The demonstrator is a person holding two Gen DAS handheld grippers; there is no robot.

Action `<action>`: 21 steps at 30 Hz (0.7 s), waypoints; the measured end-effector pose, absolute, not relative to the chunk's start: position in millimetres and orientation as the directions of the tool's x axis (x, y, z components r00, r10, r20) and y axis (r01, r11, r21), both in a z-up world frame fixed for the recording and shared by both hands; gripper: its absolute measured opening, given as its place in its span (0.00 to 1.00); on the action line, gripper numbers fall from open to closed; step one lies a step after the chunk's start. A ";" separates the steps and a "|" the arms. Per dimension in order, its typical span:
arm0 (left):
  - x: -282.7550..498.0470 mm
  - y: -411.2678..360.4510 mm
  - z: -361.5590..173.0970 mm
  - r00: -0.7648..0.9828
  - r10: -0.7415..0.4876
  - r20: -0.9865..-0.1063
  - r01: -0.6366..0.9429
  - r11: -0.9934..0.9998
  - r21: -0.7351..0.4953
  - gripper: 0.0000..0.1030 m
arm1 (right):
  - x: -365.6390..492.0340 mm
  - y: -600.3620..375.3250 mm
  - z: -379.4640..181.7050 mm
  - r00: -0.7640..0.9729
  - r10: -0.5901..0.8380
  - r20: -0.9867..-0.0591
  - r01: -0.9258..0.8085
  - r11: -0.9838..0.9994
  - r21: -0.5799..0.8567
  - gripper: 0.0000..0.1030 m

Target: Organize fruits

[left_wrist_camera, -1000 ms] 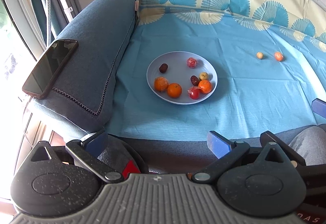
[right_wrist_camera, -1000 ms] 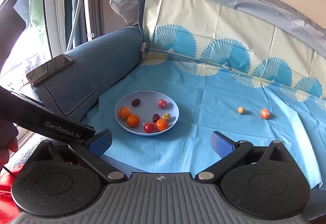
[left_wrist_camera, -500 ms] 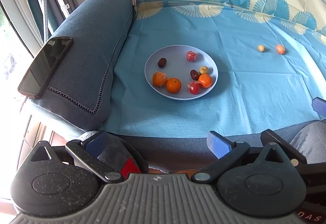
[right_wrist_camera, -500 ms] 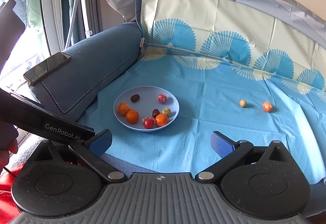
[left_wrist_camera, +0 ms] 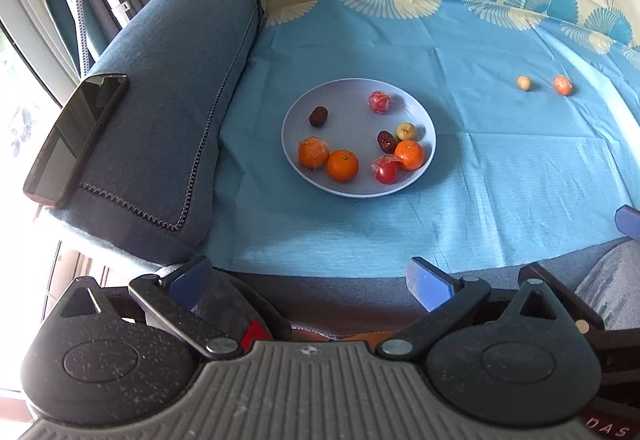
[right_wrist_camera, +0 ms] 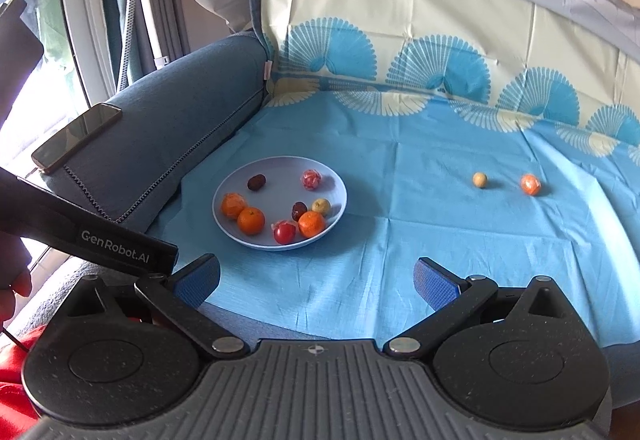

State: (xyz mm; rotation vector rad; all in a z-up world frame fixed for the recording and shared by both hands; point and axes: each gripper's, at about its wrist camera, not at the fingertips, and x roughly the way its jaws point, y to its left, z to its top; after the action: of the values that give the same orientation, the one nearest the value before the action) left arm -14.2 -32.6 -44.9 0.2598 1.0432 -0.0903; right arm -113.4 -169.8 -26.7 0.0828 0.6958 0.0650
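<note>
A pale blue plate (left_wrist_camera: 296, 111) (right_wrist_camera: 340, 188) sits on the blue cloth and holds several fruits: oranges (left_wrist_camera: 342, 165), a red fruit (left_wrist_camera: 386, 170), dark dates (left_wrist_camera: 318, 116) and a small yellow one (left_wrist_camera: 406, 130). Two loose fruits lie on the cloth to the right: a small tan one (left_wrist_camera: 523, 83) (right_wrist_camera: 479, 179) and a small orange one (left_wrist_camera: 563, 85) (right_wrist_camera: 530, 184). My left gripper (left_wrist_camera: 308, 276) is open and empty, at the sofa's front edge. My right gripper (right_wrist_camera: 318, 278) is open and empty, short of the plate.
A phone (left_wrist_camera: 76, 135) (right_wrist_camera: 76, 139) lies on the blue sofa armrest (left_wrist_camera: 168, 79) at the left. The left gripper's body (right_wrist_camera: 88, 236) crosses the right wrist view at the left. The patterned cloth runs up the backrest (right_wrist_camera: 400, 39).
Both grippers have moved forward and a little lower toward the cloth, so the plate and loose fruits sit lower and nearer in view. Jaws stay open.
</note>
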 end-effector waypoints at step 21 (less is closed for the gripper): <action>178.4 -279.7 -107.6 0.506 -0.141 -0.851 0.477 0.868 0.140 1.00 | 33.6 -403.8 -127.3 0.678 -0.409 -0.611 0.540 0.841 0.036 0.99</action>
State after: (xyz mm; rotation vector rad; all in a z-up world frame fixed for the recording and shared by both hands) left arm 178.4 -279.7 -107.6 0.3833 0.9747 -0.3837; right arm 33.6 -403.8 -127.3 0.2213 0.6292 -0.5378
